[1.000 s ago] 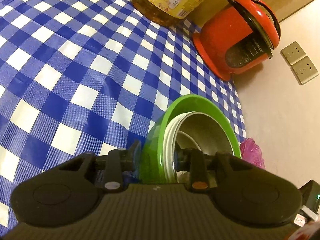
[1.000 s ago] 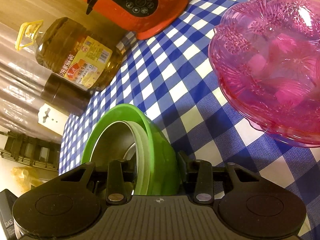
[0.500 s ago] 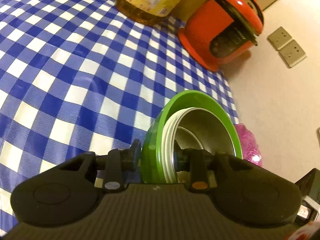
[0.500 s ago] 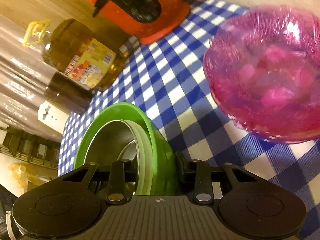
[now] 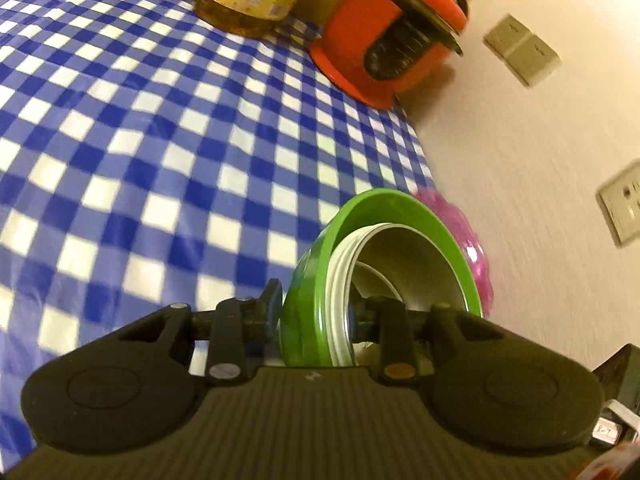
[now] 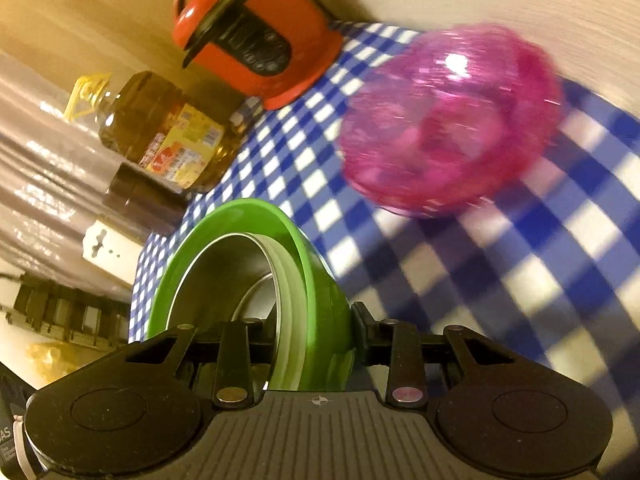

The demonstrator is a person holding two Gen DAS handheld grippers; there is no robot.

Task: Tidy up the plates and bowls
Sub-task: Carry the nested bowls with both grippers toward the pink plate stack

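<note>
Evidently the green bowl is off the table and shared between both claws, with a steel bowl nested inside it and white rims of other dishes stacked between the two. In the left view the stack sits at lower centre of the frame; the left claw is clamped across its wall, one finger outside the green shell and the other inside the steel one. The right claw grips the opposite rim the same way, at lower centre of its own frame, where the green bowl wraps the steel bowl. Pinching through all the layers from two sides probably keeps the nested pieces from sliding apart while they are carried as one unit.

A pink bowl rests on the checked table at upper right of the right view, blurred; in the left view only its edge peeks out behind the green rim. It looks like the likely partner for the stack, though that is a guess.

Farther off, toward the top of both frames, stand a red cooker, an oil bottle and a dark jar, well apart from the bowls.
</note>
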